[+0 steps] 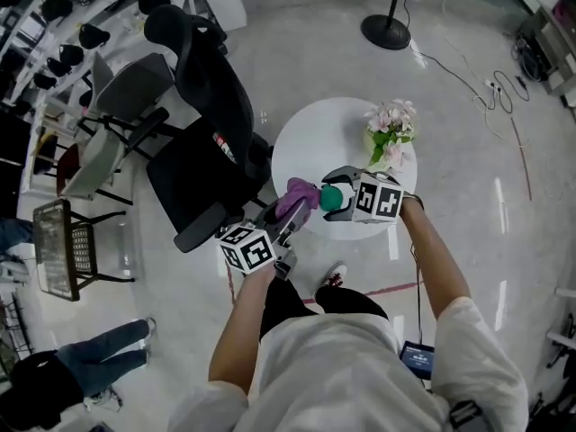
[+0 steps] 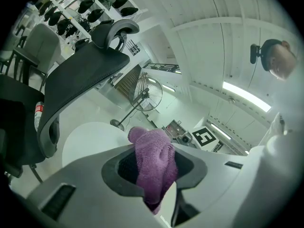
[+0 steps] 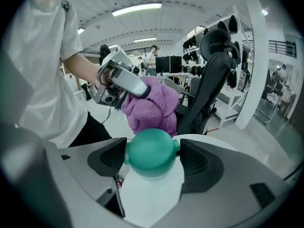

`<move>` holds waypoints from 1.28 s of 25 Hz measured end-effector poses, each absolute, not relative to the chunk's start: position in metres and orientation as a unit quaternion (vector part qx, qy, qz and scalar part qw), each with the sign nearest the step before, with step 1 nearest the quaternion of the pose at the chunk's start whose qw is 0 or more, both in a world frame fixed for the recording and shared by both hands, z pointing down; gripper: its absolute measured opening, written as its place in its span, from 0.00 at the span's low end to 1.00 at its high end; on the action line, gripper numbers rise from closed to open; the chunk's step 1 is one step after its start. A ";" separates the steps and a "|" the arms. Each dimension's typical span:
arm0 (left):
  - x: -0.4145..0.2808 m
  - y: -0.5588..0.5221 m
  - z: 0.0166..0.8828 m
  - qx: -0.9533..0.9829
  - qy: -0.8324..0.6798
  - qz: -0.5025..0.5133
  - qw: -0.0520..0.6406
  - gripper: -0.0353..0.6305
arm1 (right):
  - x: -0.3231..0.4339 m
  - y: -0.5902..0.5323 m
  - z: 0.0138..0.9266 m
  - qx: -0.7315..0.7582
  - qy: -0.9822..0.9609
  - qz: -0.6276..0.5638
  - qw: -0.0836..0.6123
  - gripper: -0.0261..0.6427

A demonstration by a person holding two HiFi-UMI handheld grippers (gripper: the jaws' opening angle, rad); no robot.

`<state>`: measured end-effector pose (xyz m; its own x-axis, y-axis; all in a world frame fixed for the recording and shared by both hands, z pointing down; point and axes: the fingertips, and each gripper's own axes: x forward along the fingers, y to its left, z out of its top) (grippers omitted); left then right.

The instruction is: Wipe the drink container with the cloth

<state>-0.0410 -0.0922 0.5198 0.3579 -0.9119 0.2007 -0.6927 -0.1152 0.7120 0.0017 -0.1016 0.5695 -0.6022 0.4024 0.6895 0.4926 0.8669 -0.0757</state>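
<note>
right claw (image 3: pixel 153 158) pinches the green drink container (image 1: pixel 335 200), left claw (image 2: pixel 155 172) clamps the purple cloth (image 3: pixel 149 103); a hard wipe could twist that rounded container loose.

One round white table (image 1: pixel 306 138), one purple knitted cloth (image 1: pixel 300 194), one green-capped drink container (image 1: pixel 336 201) and one bunch of pink flowers (image 1: pixel 392 124). Two grey handheld grippers: the left gripper (image 1: pixel 290 212) and the right gripper (image 1: pixel 329 194). One black mesh office chair (image 1: pixel 211 97) left of centre, one black fan stand (image 1: pixel 385 30) at the top.
</note>
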 end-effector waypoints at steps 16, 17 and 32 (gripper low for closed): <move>-0.023 -0.133 0.551 0.684 -0.508 -0.196 0.485 0.25 | 0.004 -0.109 0.566 -0.013 -0.952 0.031 0.304 0.57; -0.023 -0.137 0.553 0.687 -0.498 -0.197 0.490 0.25 | 0.004 -0.110 0.567 0.004 -0.953 0.036 0.302 0.57; 0.006 -0.170 0.644 0.744 -0.329 -0.127 0.568 0.25 | 0.007 -0.113 0.567 0.182 -0.934 0.100 0.291 0.57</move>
